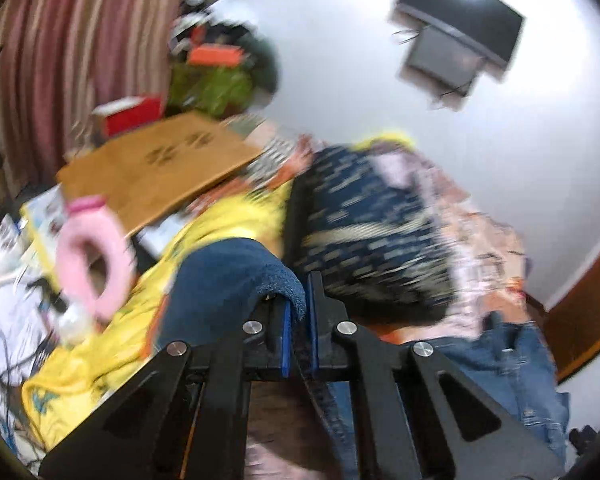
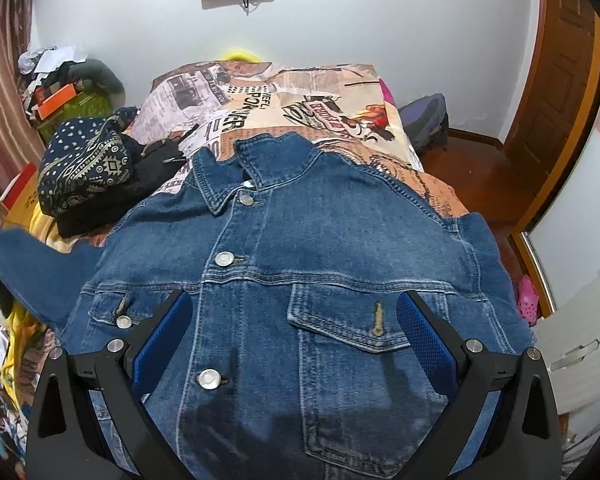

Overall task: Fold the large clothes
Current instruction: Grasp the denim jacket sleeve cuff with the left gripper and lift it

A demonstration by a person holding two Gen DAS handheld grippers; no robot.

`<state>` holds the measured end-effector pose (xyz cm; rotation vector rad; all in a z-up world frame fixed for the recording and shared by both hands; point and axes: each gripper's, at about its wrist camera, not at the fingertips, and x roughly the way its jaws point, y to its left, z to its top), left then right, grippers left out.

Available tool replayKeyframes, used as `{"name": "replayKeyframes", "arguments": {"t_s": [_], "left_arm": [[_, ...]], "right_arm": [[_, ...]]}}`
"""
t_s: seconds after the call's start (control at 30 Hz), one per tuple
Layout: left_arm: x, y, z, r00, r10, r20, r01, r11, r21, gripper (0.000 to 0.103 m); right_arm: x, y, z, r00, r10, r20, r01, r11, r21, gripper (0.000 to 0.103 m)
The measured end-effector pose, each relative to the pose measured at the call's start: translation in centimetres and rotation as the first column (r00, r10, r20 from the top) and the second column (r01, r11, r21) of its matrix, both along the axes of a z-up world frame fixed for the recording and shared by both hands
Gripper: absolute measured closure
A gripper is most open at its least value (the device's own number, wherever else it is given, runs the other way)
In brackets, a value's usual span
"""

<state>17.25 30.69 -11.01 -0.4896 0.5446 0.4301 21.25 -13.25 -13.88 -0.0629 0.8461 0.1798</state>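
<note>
A blue denim jacket [image 2: 300, 260] lies front up and buttoned on the bed, collar toward the far wall. My right gripper [image 2: 294, 298] hovers over its chest, open, with its blue pads [image 2: 424, 340] wide apart on either side of the pocket area. My left gripper [image 1: 298, 300] is shut on a fold of the jacket's sleeve [image 1: 220, 280], which drapes over the left finger. In the right wrist view that sleeve [image 2: 32, 264] is raised off the bed at the left edge. The left wrist view is blurred.
A navy patterned cloth [image 2: 84, 164] sits on a dark pile left of the jacket, on the newspaper-print bedsheet [image 2: 300, 96]. Yellow cloth [image 1: 220, 220], a cardboard sheet [image 1: 160, 168] and a pink ring [image 1: 96, 264] crowd the left side. A wooden door [image 2: 560, 100] is at the right.
</note>
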Motion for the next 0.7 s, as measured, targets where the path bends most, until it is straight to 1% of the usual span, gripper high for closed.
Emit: {"name": "replayKeyframes", "arguments": {"t_s": [0.1,0.2,0.3,0.43,0.53,0.6,0.7], "left_arm": [[1.2,-2.9,2.7,0.996,-0.076,0.056,0.075,0.997,0.015,0.098],[2.9,-6.2,4.9,0.981,-0.164,0.101,0.162,0.986,0.025,0.098],[4.5,-9.3,5.9,0.963,-0.242,0.117,0.24,0.97,0.031,0.098],[6.5,-13.8,5.8,0.93,-0.35,0.111,0.349,0.937,0.028,0.099],[7.9,-17.1,4.7,0.898,-0.43,0.093,0.432,0.902,-0.006,0.099],[8.5,-19.0,4.0,0.879,-0.472,0.067,0.474,0.88,-0.018,0.099],[9.3,-22.5,2.3,0.839,-0.544,0.009,0.544,0.839,-0.029,0.099]], "right_arm": [[-0.1,-0.8,0.1,1.0,-0.008,0.006,0.008,1.0,0.007,0.002],[-0.2,-1.5,0.3,1.0,-0.019,0.011,0.019,1.0,0.009,0.002],[-0.4,-2.3,0.5,0.999,-0.03,0.021,0.03,1.0,0.009,0.002],[-0.5,-3.4,0.6,0.999,-0.043,0.027,0.042,0.999,0.02,0.002],[-0.7,-4.0,0.6,0.999,-0.048,0.025,0.047,0.998,0.033,0.002],[-0.8,-4.3,0.6,0.998,-0.05,0.028,0.049,0.998,0.034,0.002],[-0.9,-4.5,0.5,0.998,-0.046,0.032,0.045,0.999,0.029,0.002]]}}
